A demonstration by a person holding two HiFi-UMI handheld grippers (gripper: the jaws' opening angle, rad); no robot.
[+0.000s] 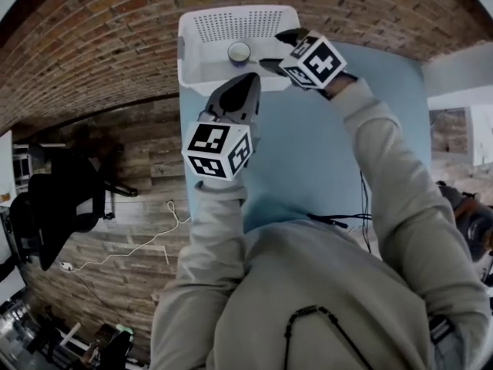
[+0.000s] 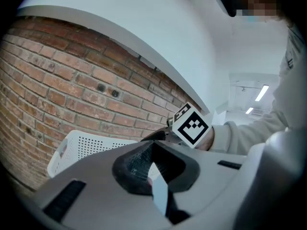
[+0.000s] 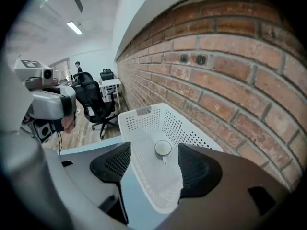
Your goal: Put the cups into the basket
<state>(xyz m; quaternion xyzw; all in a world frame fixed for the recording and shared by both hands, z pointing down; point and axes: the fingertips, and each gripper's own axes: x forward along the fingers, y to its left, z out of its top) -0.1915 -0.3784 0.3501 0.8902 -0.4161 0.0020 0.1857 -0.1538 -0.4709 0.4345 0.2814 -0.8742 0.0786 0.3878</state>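
The light is soft and even, and it falls from above. Long ceiling lamps [image 2: 261, 93] glow white in the left gripper view, and another strip lamp [image 3: 74, 28] shows in the right gripper view. There the white wall [image 2: 158, 37] above the bricks is washed out almost to glare. In the head view the pale tabletop [image 1: 308, 153] and the white basket [image 1: 231, 29] read bright, while the floor [image 1: 139, 176] at my left is darker. All three views bow hard toward the edges, so the brick wall [image 1: 100, 45] curves, and the corners go black. My left fingers [image 2: 136, 164] sit too close to be sharp.
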